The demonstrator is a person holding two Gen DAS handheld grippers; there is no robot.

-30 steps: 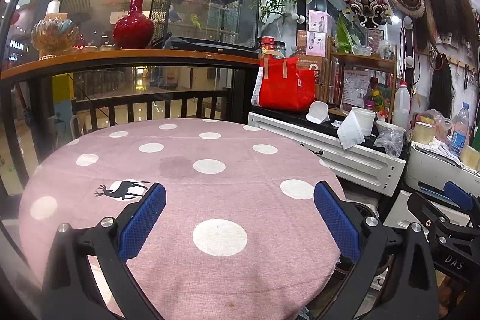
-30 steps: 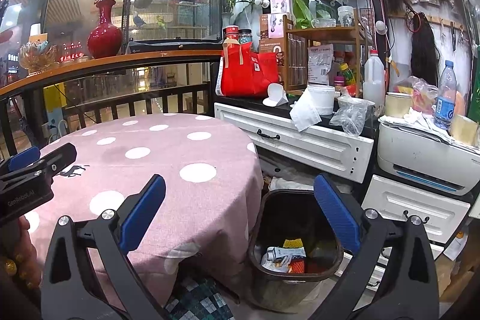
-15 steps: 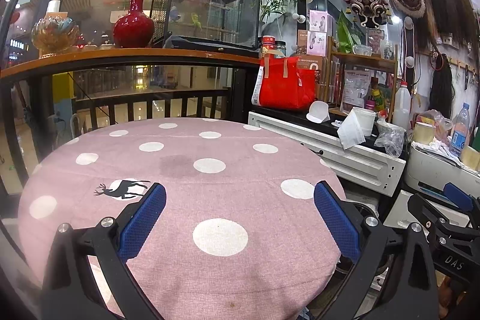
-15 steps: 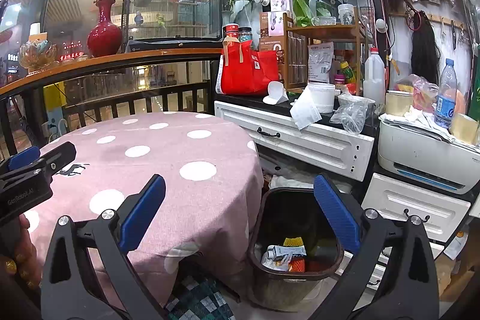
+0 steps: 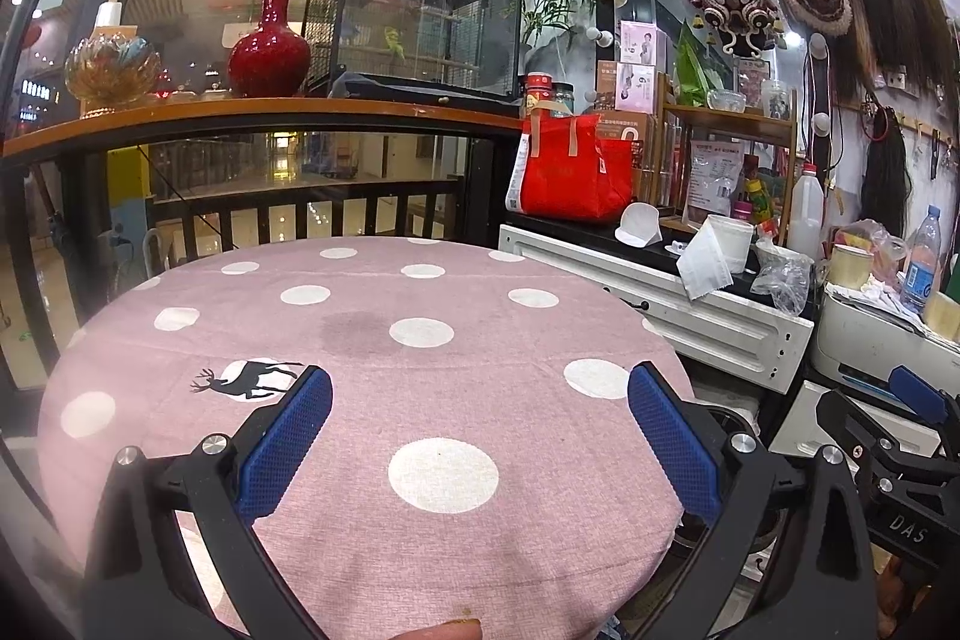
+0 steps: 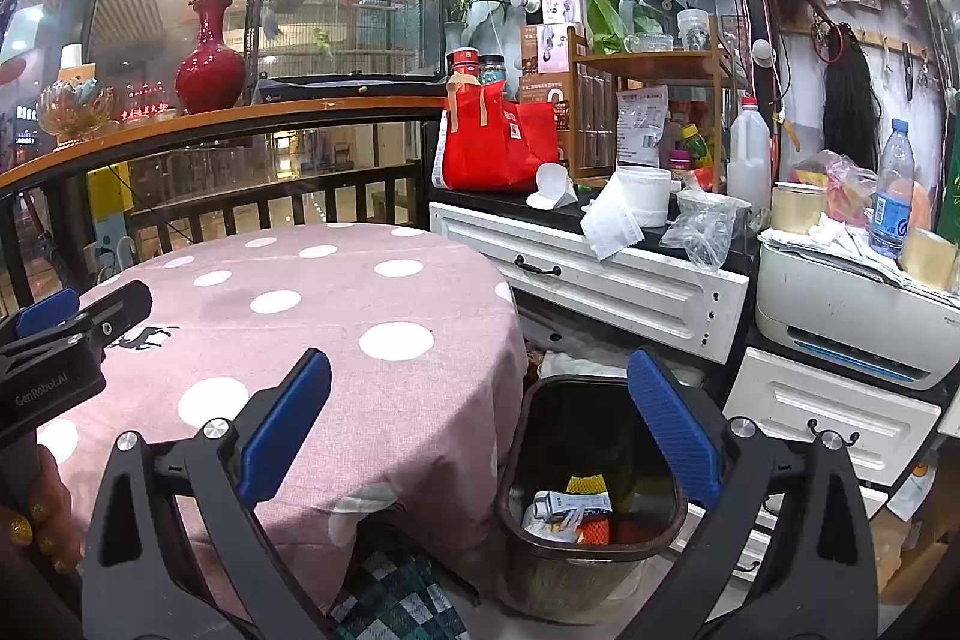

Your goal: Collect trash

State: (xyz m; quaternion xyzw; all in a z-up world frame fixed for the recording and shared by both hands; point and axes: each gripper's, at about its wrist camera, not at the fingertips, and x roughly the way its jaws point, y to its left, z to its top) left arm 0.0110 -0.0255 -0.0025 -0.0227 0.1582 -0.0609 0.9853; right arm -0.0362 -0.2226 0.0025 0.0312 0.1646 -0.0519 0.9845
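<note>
The left tool [image 5: 479, 436] hung wide apart over the pink dotted worktop [image 5: 372, 352], gripping nothing. The right tool [image 6: 479, 430] was also spread wide and empty, held past the worktop's edge above the bin [image 6: 591, 514]. The bin stood on the floor just beside the worktop, below the white drawers [image 6: 624, 280]. Trash [image 6: 570, 511] lay in its bottom: a white carton, something yellow and something orange. No trash showed on the cloth itself.
</note>
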